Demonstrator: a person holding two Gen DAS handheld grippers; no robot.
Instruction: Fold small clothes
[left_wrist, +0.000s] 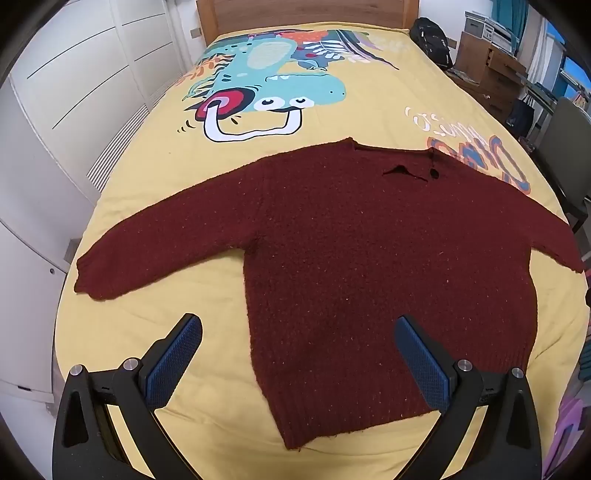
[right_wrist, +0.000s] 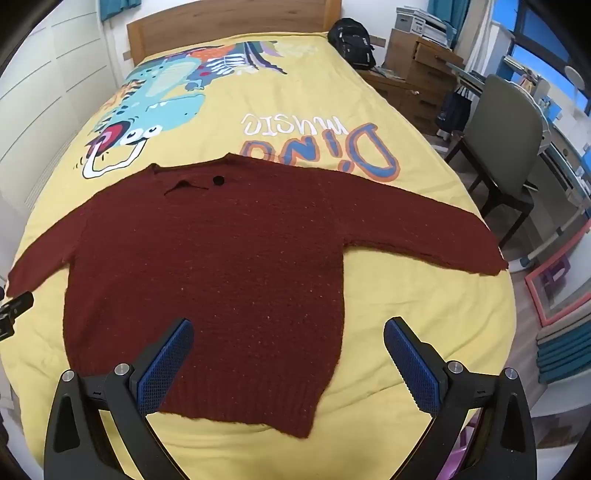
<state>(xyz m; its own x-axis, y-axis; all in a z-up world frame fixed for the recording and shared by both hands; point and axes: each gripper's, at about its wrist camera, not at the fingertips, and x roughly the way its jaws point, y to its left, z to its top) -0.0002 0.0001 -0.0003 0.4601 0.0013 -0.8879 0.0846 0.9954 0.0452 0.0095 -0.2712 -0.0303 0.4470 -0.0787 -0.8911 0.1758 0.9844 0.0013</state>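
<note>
Big yellow bedspread (left_wrist: 155, 206) with a dinosaur print (left_wrist: 266, 74) fills both views. The sweater (left_wrist: 351, 258), dark red, lies flat across it, sleeves spread wide, hem nearest the cameras. Left gripper (left_wrist: 297, 332) hovers above the hem, jaws wide apart, holding nothing. Right gripper (right_wrist: 288, 334) hovers likewise, jaws spread, empty.

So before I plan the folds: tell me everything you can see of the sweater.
The sweater is dark red, fuzzy knit with pale flecks and a ribbed hem. It lies flat and unfolded on the yellow bedspread, both sleeves spread outward, neckline toward the headboard, with a dark button near the collar. Both grippers hang open above its hem, not touching it.
</note>
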